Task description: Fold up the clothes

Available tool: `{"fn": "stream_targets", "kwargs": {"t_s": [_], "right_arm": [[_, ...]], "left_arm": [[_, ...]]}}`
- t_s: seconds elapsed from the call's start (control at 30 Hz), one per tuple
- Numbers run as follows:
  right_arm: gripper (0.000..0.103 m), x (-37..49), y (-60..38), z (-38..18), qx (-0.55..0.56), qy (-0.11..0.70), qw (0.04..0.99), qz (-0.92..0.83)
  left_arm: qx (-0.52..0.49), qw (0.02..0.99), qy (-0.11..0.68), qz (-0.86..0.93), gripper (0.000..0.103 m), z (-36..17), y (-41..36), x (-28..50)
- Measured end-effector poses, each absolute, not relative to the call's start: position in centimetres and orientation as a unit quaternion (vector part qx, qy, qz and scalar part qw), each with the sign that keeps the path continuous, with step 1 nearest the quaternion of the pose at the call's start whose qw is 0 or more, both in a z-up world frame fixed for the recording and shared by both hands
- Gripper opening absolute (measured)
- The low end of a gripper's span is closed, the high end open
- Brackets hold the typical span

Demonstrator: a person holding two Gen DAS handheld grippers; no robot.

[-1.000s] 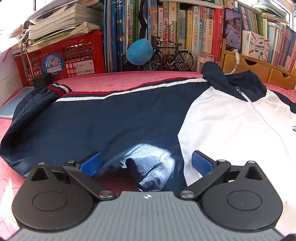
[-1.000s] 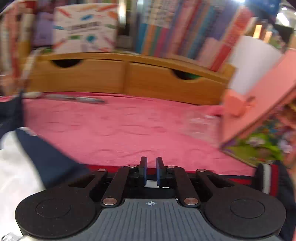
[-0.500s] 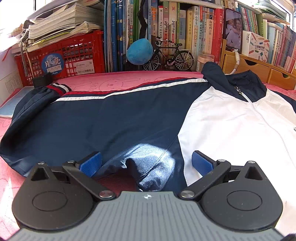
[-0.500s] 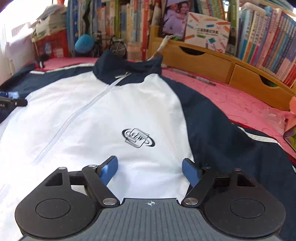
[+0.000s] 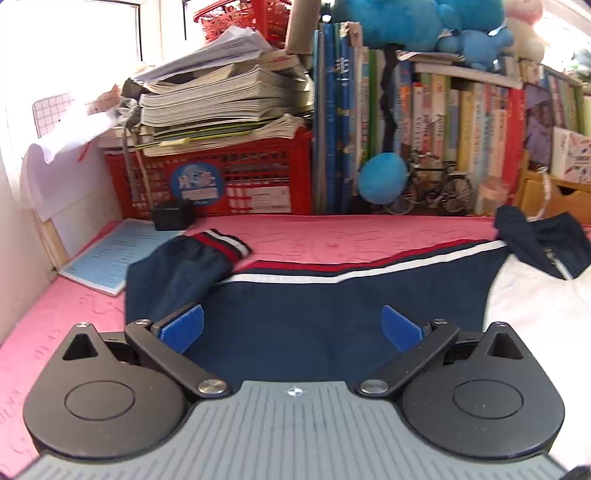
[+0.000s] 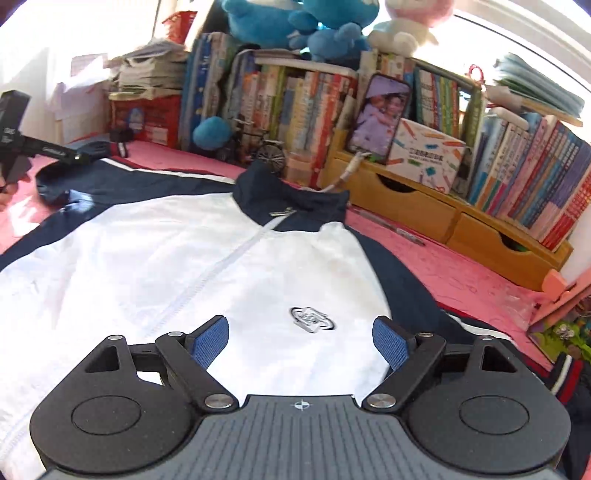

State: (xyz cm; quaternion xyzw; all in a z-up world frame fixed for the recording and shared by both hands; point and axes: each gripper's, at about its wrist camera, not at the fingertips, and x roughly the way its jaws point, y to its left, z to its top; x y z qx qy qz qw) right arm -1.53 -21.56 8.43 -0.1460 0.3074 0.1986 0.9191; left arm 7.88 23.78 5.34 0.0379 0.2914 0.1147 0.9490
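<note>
A pink cover [image 5: 332,236] lies over the flat top, and a wall of books [image 6: 295,99] stands at the far side with blue soft toys [image 6: 295,22] on top. A red basket [image 5: 221,177] full of papers sits far ahead of the left gripper [image 5: 291,325], a bit to its left. A little toy bike [image 5: 436,192] stands ahead and to its right.

The jacket [image 6: 184,258] lies spread flat on the pink cover. Its dark blue sleeve [image 5: 295,306] lies right under and in front of the left gripper. The striped cuff [image 5: 221,247] is ahead and to the left. The left gripper's blue pads [image 5: 183,326] stand wide apart, with nothing pinched between them.

The right gripper [image 6: 301,343] hangs over the white front of the jacket. Its jaws are opening, and they hold nothing. The small badge [image 6: 312,319] on the jacket is just ahead, between the pads. The dark collar [image 6: 291,199] is farther ahead. A wooden box with drawers [image 6: 443,221] is ahead and to the right.
</note>
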Motion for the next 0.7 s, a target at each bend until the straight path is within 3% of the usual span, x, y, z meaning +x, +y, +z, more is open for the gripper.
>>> {"fn": "stream_targets", "kwargs": {"t_s": [0.23,0.43,0.57,0.7], "right_arm": [[0.089,-1.6,-14.6,4.1,-0.187,0.332,0.891,0.246],[0.101,0.4,-18.1,2.7,-0.062,0.361,0.902,0.228],[0.103,-0.1,-17.8,2.4,-0.079,0.35,0.907,0.221],[0.103,0.0,-18.0,2.3,-0.071,0.351,0.907,0.222]], "left_arm": [[0.103,0.886,0.357,0.277,0.103,4.8,34.0,11.0],[0.113,0.865,0.369,0.321,0.103,5.2,41.2,7.6],[0.107,0.864,0.375,0.317,0.103,4.7,41.1,6.0],[0.219,0.86,0.365,0.282,0.103,2.8,35.2,4.9]]}}
